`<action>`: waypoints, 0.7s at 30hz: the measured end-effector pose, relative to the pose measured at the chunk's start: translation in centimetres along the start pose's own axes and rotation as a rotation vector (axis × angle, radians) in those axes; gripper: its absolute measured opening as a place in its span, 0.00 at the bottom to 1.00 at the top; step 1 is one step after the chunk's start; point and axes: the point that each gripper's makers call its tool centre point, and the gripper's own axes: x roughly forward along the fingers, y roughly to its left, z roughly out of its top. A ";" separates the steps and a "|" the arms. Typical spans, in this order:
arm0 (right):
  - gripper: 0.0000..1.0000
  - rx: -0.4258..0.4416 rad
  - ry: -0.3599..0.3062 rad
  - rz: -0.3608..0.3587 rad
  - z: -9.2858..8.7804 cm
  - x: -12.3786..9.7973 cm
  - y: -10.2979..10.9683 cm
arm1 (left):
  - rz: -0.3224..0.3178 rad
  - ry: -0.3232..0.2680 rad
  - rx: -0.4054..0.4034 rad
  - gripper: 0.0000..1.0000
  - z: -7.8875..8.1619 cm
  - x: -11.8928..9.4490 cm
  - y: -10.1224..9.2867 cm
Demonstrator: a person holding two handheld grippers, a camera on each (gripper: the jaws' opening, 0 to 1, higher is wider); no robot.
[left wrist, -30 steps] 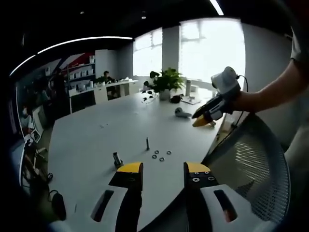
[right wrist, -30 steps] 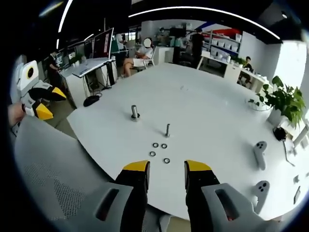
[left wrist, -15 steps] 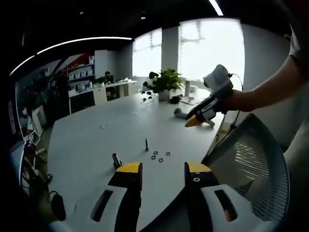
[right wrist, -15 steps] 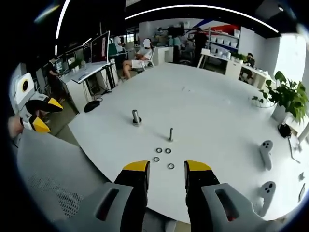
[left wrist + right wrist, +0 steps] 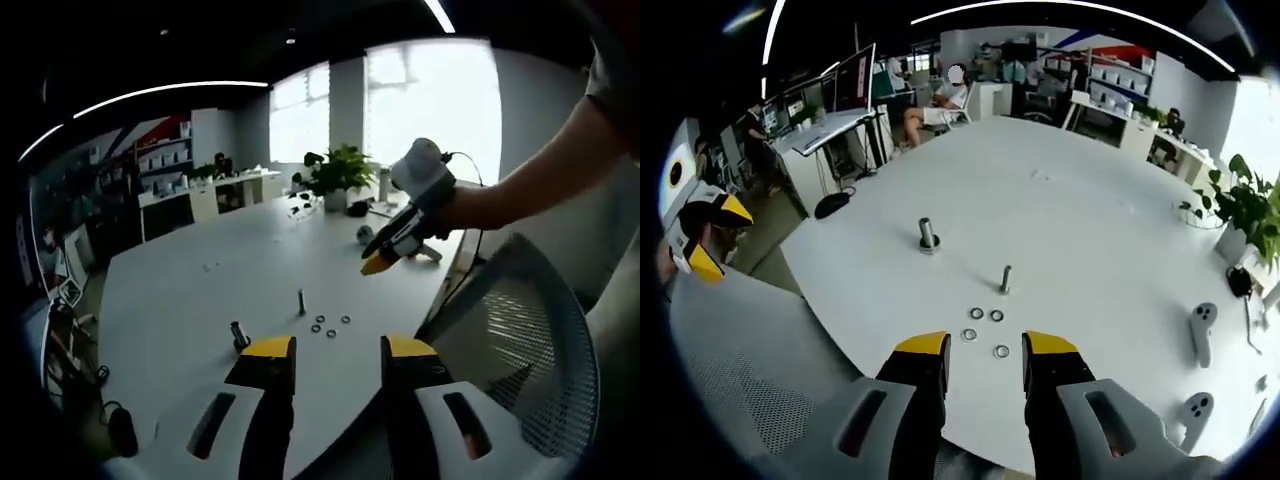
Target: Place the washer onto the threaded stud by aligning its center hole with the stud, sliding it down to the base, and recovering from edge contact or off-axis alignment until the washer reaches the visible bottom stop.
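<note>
While the right gripper (image 5: 985, 350) hangs above the near edge of the white table (image 5: 1090, 210), its yellow-tipped jaws stand apart with nothing between them. Just ahead of those jaws lie four washers (image 5: 986, 331) in a loose cluster, flat on the tabletop, and the threaded stud (image 5: 1006, 279) stands upright just beyond them, bare. Farther off and to the left stands a second upright metal post (image 5: 928, 235). Off at the left side the left gripper (image 5: 708, 235) is held over a mesh chair back (image 5: 760, 370). From the left gripper view, its own jaws are likewise spread and empty, with the washers (image 5: 329, 324) and stud (image 5: 301, 301) ahead.
</note>
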 end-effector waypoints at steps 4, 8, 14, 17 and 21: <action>0.31 -0.009 0.037 0.019 -0.4 1.4 -0.1 | 0.002 0.013 0.000 0.32 -0.3 0.1 0.0; 0.31 -0.024 0.050 0.025 -0.3 2.4 -0.2 | 0.000 0.022 -0.001 0.32 -0.4 0.2 0.0; 0.31 -0.016 0.069 0.044 -0.5 3.7 -0.1 | -0.007 0.019 -0.020 0.32 -0.4 0.2 0.0; 0.31 -0.040 0.094 0.058 -1.1 4.6 0.1 | 0.005 0.030 -0.031 0.32 -0.6 0.3 0.4; 0.31 -0.044 0.118 0.064 -1.7 5.4 0.3 | 0.018 0.032 -0.028 0.32 -0.7 0.2 0.5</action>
